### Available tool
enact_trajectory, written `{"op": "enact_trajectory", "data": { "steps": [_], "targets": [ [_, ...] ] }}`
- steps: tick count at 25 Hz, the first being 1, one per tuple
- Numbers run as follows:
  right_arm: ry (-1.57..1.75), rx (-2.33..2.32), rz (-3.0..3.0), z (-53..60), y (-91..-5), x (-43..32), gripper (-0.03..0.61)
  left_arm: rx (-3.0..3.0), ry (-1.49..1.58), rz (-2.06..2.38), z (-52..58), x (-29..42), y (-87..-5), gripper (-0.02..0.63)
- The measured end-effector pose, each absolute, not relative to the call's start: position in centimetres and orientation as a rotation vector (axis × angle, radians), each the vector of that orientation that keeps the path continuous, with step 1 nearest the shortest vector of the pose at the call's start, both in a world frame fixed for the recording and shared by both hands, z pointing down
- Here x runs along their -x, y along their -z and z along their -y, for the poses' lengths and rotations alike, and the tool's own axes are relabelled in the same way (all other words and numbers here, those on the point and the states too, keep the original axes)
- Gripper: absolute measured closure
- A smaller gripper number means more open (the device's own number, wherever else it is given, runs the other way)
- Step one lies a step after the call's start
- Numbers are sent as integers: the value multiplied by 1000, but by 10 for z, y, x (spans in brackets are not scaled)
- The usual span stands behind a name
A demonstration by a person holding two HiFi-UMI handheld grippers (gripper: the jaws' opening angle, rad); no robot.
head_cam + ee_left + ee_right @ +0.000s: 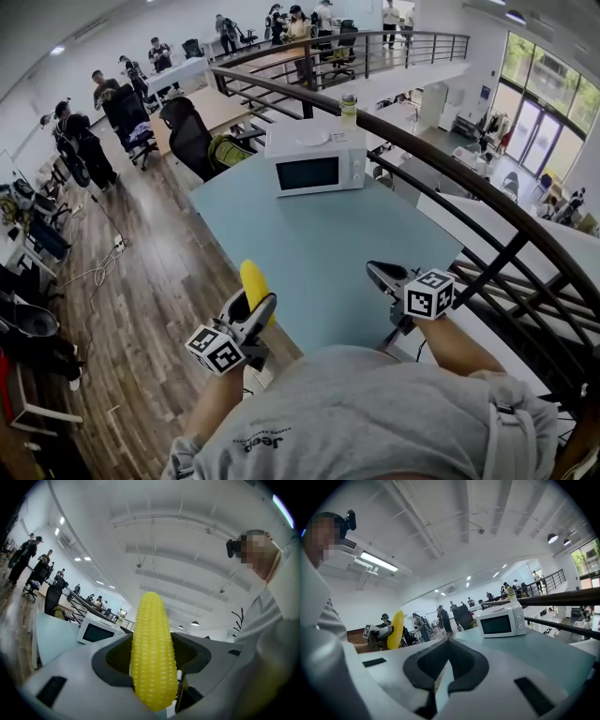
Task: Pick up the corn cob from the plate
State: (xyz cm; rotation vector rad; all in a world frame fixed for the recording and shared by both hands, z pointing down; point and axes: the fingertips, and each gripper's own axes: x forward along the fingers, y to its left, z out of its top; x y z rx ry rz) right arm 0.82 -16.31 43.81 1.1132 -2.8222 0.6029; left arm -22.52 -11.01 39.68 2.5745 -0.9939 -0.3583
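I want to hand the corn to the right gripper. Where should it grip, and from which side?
Probably the free upper part of the corn cob, above the jaws of the left gripper, approached from the side of the right gripper. The cob stands upright, lower end clamped; avoid the tapering tip.

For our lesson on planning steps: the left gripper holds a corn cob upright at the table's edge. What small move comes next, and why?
Probably keep the left gripper clamped and ease the corn cob forward over the table: it is already lifted, yet hangs at its edge, where a slip might reach the floor.
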Motion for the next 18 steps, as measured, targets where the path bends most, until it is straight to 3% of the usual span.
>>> {"op": "enact_trajectory", "data": {
  "steps": [18],
  "targets": [
    [-566,-1089,2813,166,-438,0,570,-2568,353,998,115,231,-399,354]
  ]
}}
